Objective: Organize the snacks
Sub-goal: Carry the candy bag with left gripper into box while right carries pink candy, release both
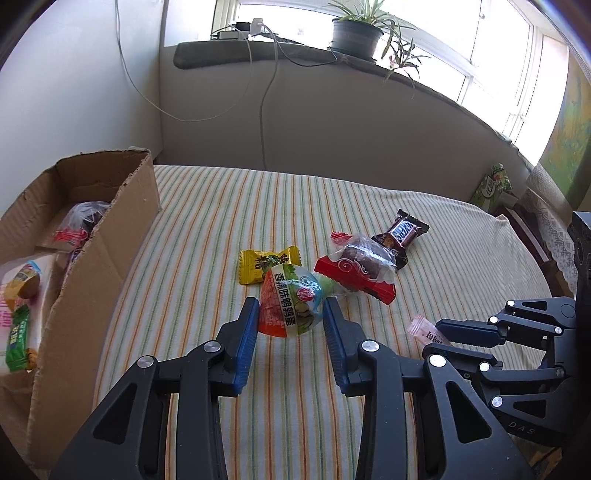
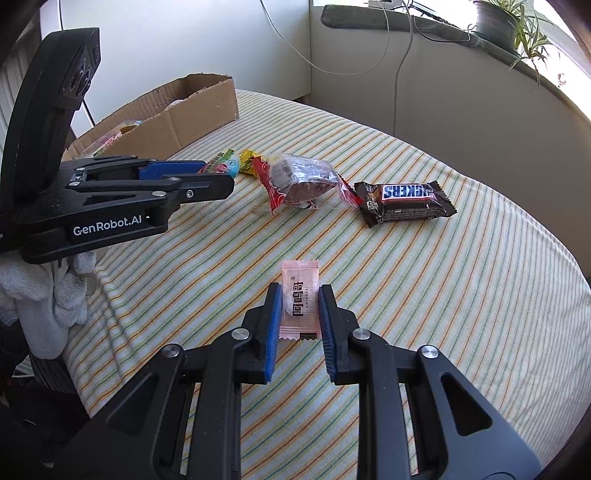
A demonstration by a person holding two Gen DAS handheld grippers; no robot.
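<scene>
My left gripper [image 1: 291,306] is shut on a round green-and-red snack packet [image 1: 295,291], held just over the striped cloth; it also shows in the right wrist view [image 2: 225,164]. My right gripper [image 2: 300,291] is shut on a pink candy sachet [image 2: 299,277] lying on the cloth, also seen in the left wrist view [image 1: 424,328]. Beyond lie a yellow candy [image 1: 267,266], a red-and-clear wrapped cake [image 2: 299,181] and a Snickers bar [image 2: 404,201]. An open cardboard box [image 1: 122,229] with several snack packs stands at the left.
The striped cloth [image 2: 443,295] covers the table, which drops off at the right and near edges. A windowsill with a potted plant [image 1: 354,33] and hanging cables runs behind. A green box [image 1: 495,184] sits at the far right. A white-gloved hand [image 2: 55,295] holds the left gripper.
</scene>
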